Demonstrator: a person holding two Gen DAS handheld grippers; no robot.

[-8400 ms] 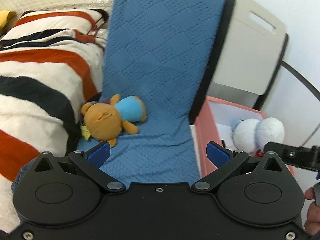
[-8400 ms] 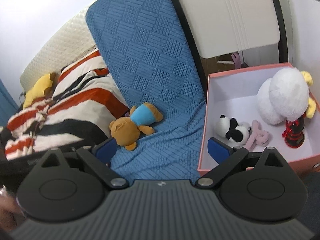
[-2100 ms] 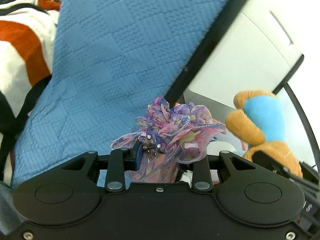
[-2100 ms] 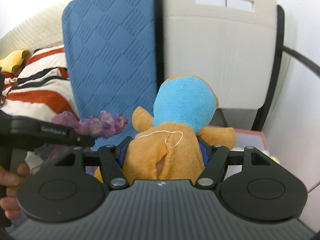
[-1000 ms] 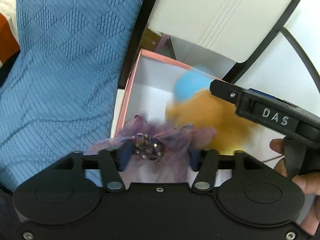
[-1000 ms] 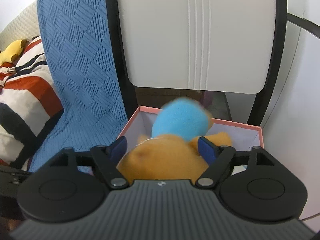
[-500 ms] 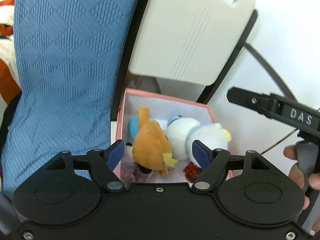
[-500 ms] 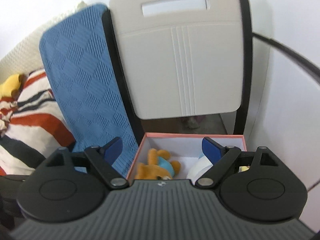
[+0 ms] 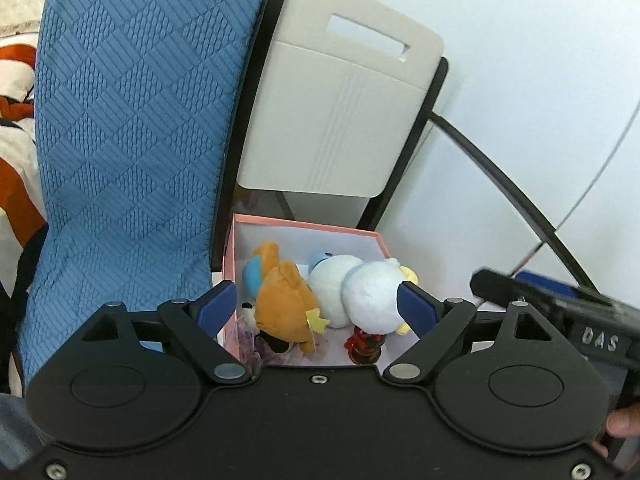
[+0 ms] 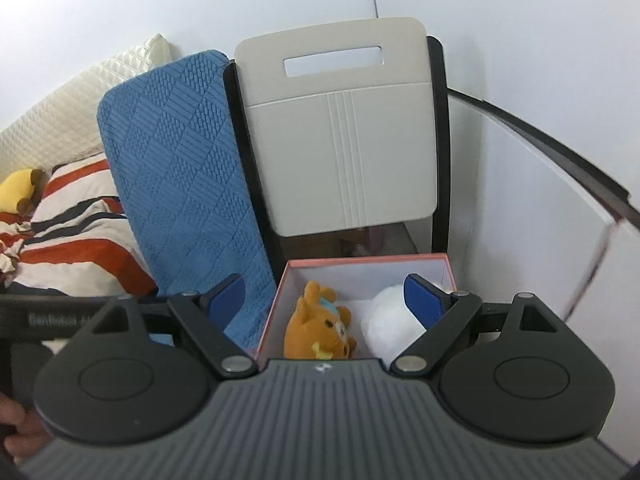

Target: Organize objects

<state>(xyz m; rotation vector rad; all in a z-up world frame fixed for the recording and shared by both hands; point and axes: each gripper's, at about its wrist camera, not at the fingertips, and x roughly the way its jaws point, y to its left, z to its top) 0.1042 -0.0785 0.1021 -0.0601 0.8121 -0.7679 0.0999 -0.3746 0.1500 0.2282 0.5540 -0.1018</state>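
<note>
White walls can be seen behind everything, and a bed lies on the far left. On the bed, a yellow soft toy [image 10: 18, 194] is seen by a striped blanket [image 10: 76, 216], and it has not been put away. Next to the blanket a blue quilted cover [image 9: 132, 120] is spread out, and no toys are seen on it. Further right, a beige chair back [image 10: 340, 132] is stood up, and a pink box [image 9: 308, 227] is placed just in front of it. Inside the box, a purple frilly thing [image 9: 250, 338] is tucked in the near left corner. Beside it an orange bear [image 9: 286, 304] in a blue shirt is laid, and it is touched by a white round plush toy [image 9: 356, 296] on its right. A small red thing [image 9: 364, 346] is seen under the white toy. The left tool [image 9: 318, 306] is held above the box with its blue pads spread wide, and nothing is gripped in it. The right tool [image 10: 326, 296] is also held over the box, spread wide and with nothing in it. Most of the tidying looks done, since so many toys are packed in the box. It is guessed that only the yellow toy on the bed may be left to fetch.
</note>
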